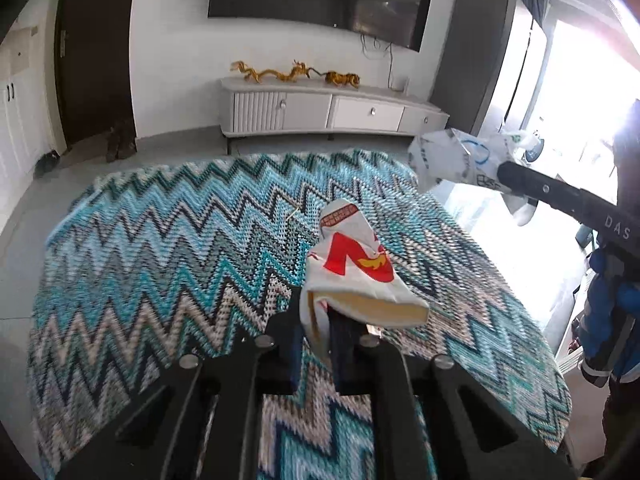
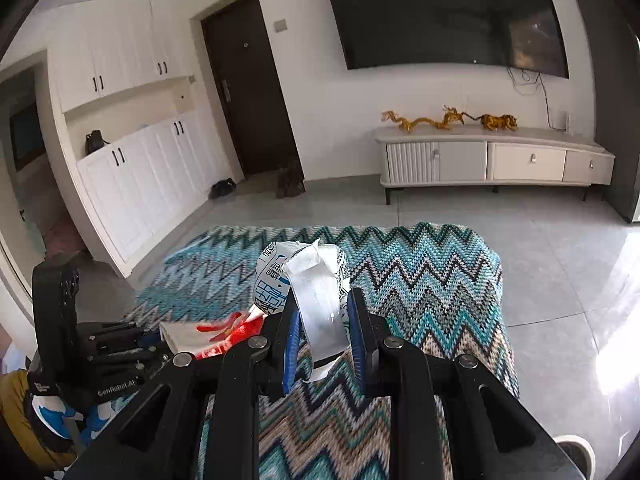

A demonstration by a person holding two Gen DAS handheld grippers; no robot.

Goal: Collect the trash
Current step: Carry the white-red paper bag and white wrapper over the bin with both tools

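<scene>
L gripper (image 1: 320, 320) has its fingers pinched on a crumpled white paper wrapper (image 1: 352, 264) w/ red and yellow print; the wrapper stands up out of the fingers, lifted clear of the zigzag-knit cloth (image 1: 160, 260) that covers the bench. R gripper (image 2: 323, 332) has its fingers clamped on a crushed clear plastic cup (image 2: 320, 304) w/ blue-printed white wrap, also held off the cloth. In the L wrist view the R gripper and its cup sit at approx 2 o'clock, well apart from the paper wrapper. In the R wrist view the L gripper sits at approx 8 o'clock, the red-print wrapper just beside it. A small thin stick (image 1: 293, 213) lies on the cloth at approx 11 o'clock from the wrapper. Beyond the bench at 12 o'clock: white TV cabinet (image 2: 492, 160) w/ golden dragon figurines (image 2: 424, 120) on top, wall TV (image 2: 440, 12) above it, dark door (image 2: 248, 92) at approx 10 o'clock.
</scene>
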